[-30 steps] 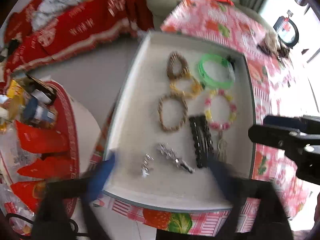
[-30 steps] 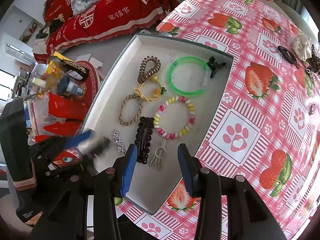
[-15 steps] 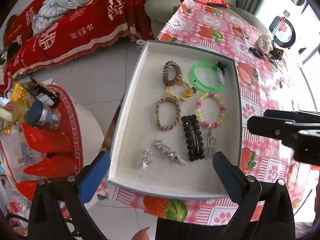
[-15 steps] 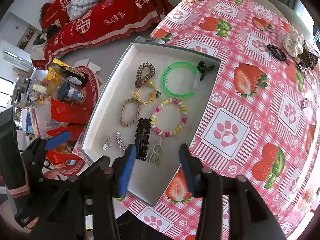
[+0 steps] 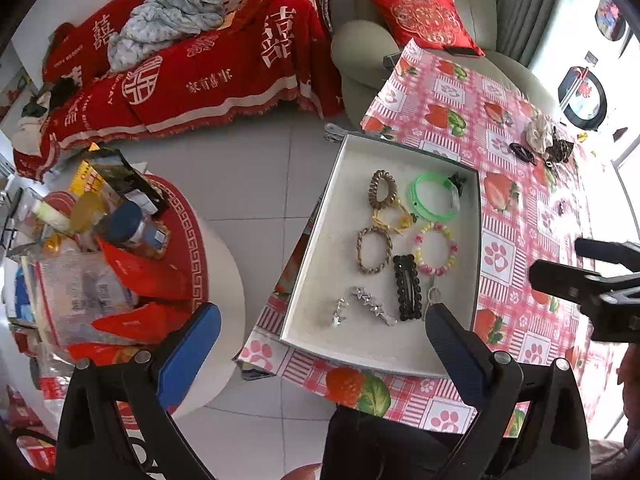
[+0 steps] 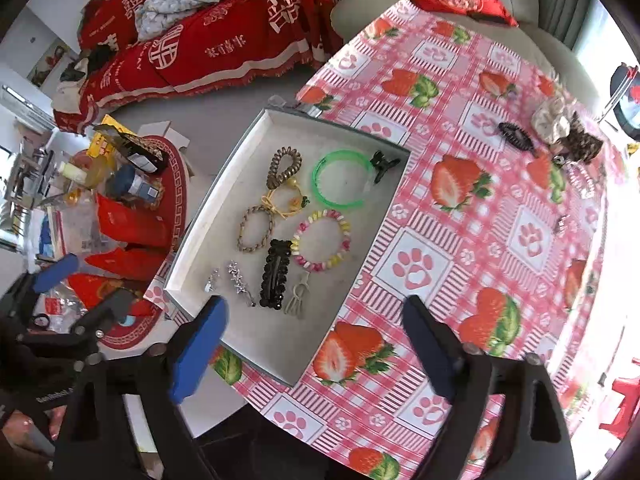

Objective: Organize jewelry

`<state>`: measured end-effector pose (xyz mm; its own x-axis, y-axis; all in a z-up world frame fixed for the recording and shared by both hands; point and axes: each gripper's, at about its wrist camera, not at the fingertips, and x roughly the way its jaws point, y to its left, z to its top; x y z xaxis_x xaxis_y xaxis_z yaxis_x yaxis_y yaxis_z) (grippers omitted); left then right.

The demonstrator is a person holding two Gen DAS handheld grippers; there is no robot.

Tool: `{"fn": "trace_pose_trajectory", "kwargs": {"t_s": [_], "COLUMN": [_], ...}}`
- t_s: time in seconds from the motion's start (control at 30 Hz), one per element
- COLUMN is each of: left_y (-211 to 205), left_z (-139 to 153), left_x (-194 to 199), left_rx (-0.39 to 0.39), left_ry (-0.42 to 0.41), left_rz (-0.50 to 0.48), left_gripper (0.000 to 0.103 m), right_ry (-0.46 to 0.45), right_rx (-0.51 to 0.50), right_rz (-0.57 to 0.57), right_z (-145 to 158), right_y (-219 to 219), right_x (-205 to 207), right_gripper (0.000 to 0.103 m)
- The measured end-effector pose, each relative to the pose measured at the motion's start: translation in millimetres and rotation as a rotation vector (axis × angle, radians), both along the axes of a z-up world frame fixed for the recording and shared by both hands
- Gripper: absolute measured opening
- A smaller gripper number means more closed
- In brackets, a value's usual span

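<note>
A white tray (image 5: 328, 240) (image 6: 224, 216) lies at the left edge of the strawberry tablecloth. It holds a green bangle (image 5: 434, 196) (image 6: 340, 178), a bead bracelet (image 6: 322, 246), a black hair clip (image 5: 407, 286) (image 6: 275, 274), brown hair ties (image 6: 284, 166), a silver star clip (image 6: 238, 280) and other small pieces. My left gripper (image 5: 320, 352) is open and empty, high above the tray's near edge. My right gripper (image 6: 316, 352) is open and empty, above the tray's near right corner. Loose hair accessories (image 6: 516, 136) (image 5: 522, 152) lie at the far right of the table.
A round white side table (image 5: 120, 264) (image 6: 120, 216) crowded with bottles and red packets stands left of the tray. A red-covered sofa (image 5: 180, 60) and a beige armchair (image 5: 420, 20) are behind. A scrunchie pile (image 6: 568, 132) sits at the table's far right.
Both grippers have risen and pulled back from the tray, so it looks smaller. The right gripper's fingers have opened wider. The tray's contents have not moved.
</note>
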<state>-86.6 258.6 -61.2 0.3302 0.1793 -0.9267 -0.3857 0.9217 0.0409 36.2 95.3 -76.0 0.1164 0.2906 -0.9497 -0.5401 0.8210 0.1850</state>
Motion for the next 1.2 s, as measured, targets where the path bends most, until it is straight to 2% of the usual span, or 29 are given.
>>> {"fn": "trace_pose_trajectory", "kwargs": {"t_s": [0.17,0.27,0.57,1.2], "left_y": [-8,-11,-20,-22], "left_z": [16,24,48,57], "left_x": [1,1,-2,0], "left_rx": [0.031,0.016,0.037,0.041], "left_ry": [0.005,0.018,0.028,0.016], "left_rz": [0.005,0.009,0.024,0.028], "left_gripper": [0.103,0.103,0.103,0.103], "right_ry": [-0.057,-0.053,-0.086,-0.139], "right_rx": [0.017,0.009,-0.005,-0.017], "right_rz": [-0.023,-0.030,-0.050,-0.013], "right_z": [24,34,67,85], "right_y": [-5,-7,-13,-3], "right_x": [-5,-7,-13,-15], "right_gripper": [0.103,0.103,0.103,0.103]}}
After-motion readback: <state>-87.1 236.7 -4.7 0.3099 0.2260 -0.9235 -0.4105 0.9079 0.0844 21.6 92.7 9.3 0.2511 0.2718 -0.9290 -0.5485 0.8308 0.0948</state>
